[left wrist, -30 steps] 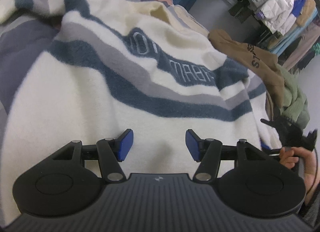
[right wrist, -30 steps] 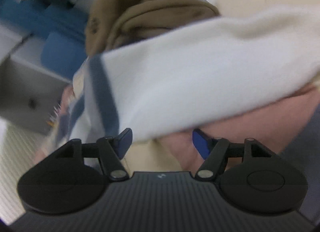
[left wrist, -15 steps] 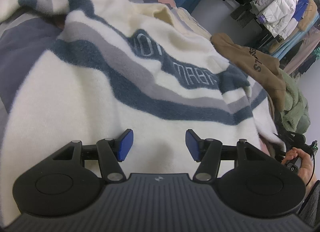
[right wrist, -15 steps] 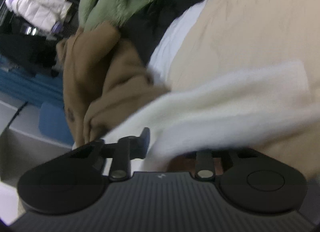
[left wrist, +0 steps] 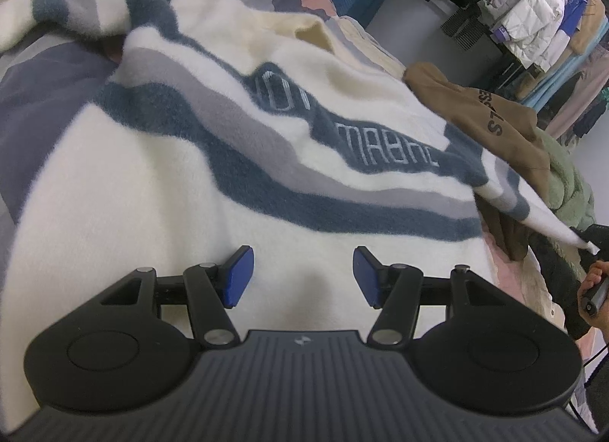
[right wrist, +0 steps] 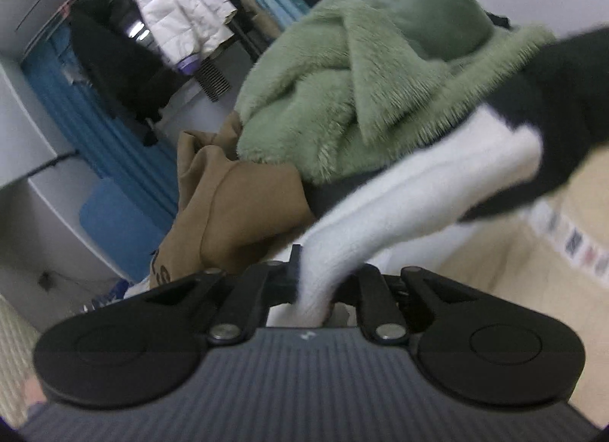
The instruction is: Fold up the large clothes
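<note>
A fluffy cream sweater (left wrist: 160, 183) with blue and grey stripes and pale lettering lies spread across the bed in the left wrist view. My left gripper (left wrist: 302, 274) hovers just above its plain lower part, open, nothing between its blue pads. One sleeve (left wrist: 533, 213) stretches off to the right, lifted clear of the bed. In the right wrist view that white sleeve (right wrist: 411, 190) runs straight into my right gripper (right wrist: 316, 289), which is shut on it; the pads are hidden by the cloth.
A brown hoodie (left wrist: 487, 114) and a fuzzy green coat (right wrist: 354, 76) are piled at the bed's right side, with a black garment (right wrist: 563, 99) beside them. A clothes rack (left wrist: 540, 15) stands behind. A hand (left wrist: 593, 278) shows at the right edge.
My right gripper has closed on the sweater's sleeve and lifted it up and outward, swinging toward the clothes pile. The sleeve now stretches taut to the right. The left gripper has stayed put.
</note>
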Demonstrator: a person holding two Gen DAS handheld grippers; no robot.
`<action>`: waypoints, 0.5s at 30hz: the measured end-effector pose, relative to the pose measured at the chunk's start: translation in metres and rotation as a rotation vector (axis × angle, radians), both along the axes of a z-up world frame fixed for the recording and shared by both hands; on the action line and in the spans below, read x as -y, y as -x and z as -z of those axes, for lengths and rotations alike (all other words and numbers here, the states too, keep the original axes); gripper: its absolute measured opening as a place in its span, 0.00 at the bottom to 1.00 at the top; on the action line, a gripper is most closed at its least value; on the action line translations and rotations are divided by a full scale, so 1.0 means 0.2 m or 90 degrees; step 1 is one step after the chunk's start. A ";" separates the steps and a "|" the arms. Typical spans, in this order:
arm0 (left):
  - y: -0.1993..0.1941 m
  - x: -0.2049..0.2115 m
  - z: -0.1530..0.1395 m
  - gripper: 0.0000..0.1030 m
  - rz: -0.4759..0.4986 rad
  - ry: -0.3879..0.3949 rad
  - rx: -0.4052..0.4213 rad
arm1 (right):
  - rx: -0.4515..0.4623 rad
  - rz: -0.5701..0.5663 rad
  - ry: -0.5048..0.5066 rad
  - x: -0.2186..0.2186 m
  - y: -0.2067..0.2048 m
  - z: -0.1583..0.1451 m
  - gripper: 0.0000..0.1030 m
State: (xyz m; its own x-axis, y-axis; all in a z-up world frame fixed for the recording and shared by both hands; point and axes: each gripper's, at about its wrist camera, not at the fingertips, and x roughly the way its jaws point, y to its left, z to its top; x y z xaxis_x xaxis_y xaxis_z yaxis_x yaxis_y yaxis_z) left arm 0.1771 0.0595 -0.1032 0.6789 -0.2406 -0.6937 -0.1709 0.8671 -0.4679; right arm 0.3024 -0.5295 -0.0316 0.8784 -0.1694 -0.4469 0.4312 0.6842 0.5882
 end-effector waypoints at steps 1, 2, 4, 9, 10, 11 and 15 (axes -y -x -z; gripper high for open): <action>0.00 0.00 0.00 0.62 -0.002 -0.001 -0.001 | -0.001 -0.008 0.010 0.00 -0.02 -0.02 0.11; 0.00 0.01 0.00 0.62 -0.004 -0.003 -0.001 | -0.004 -0.015 0.023 -0.01 -0.04 -0.04 0.11; -0.01 0.01 0.00 0.62 -0.006 -0.009 -0.002 | -0.005 -0.028 0.049 -0.03 -0.08 -0.08 0.11; -0.03 0.00 -0.02 0.62 -0.015 -0.021 0.002 | 0.010 -0.094 0.173 -0.21 -0.17 -0.27 0.11; -0.02 0.00 -0.03 0.62 -0.018 -0.019 0.005 | 0.016 -0.113 0.203 -0.28 -0.18 -0.33 0.11; -0.02 -0.01 -0.04 0.62 -0.021 -0.018 0.008 | 0.022 -0.131 0.228 -0.33 -0.18 -0.38 0.11; -0.01 -0.04 -0.06 0.62 -0.015 -0.008 0.002 | 0.064 -0.216 0.336 -0.63 -0.15 -0.60 0.11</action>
